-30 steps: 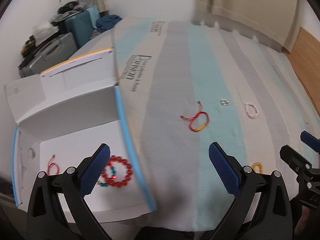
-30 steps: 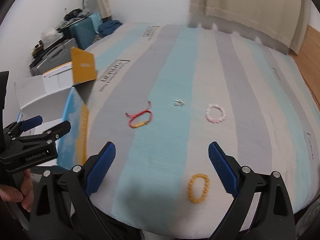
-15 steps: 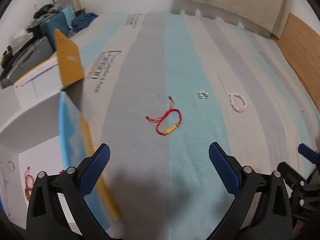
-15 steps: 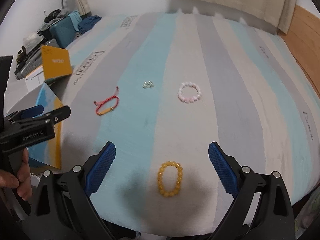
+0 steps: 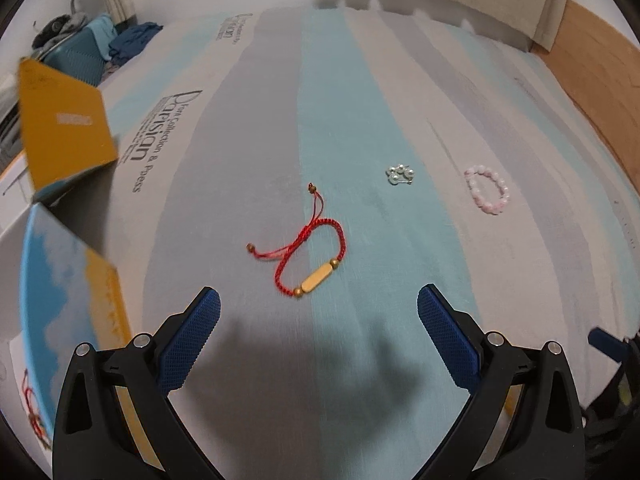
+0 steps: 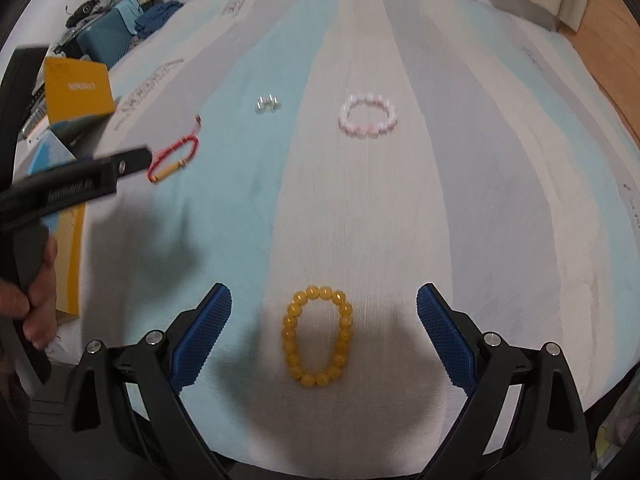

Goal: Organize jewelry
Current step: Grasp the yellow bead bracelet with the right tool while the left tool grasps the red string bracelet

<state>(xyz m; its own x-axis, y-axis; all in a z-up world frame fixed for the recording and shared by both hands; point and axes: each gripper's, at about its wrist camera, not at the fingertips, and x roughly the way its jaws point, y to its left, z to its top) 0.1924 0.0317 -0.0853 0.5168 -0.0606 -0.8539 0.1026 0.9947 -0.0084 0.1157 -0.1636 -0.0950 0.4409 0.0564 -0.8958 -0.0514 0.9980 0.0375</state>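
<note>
A red cord bracelet (image 5: 310, 254) with a gold bar lies on the striped mattress just ahead of my open, empty left gripper (image 5: 319, 338). It also shows in the right wrist view (image 6: 173, 159). A yellow bead bracelet (image 6: 318, 336) lies between the jaws of my open, empty right gripper (image 6: 324, 336). A pink bead bracelet (image 6: 367, 120) and a small silver piece (image 6: 267, 105) lie farther back. An open box (image 5: 60, 280) with blue and yellow sides stands at the left, holding a red cord item (image 5: 32, 404).
The box's yellow flap (image 5: 60, 128) stands up at the left. Suitcases and clothes (image 5: 92, 48) are piled beyond the mattress at far left. A curtain hangs at the back, and a wooden floor (image 5: 592, 72) shows at right. The mattress front edge is just below the right gripper.
My left gripper has swung right from over the box to the red cord bracelet. My right gripper has moved forward and down until the yellow bracelet lies between its jaws.
</note>
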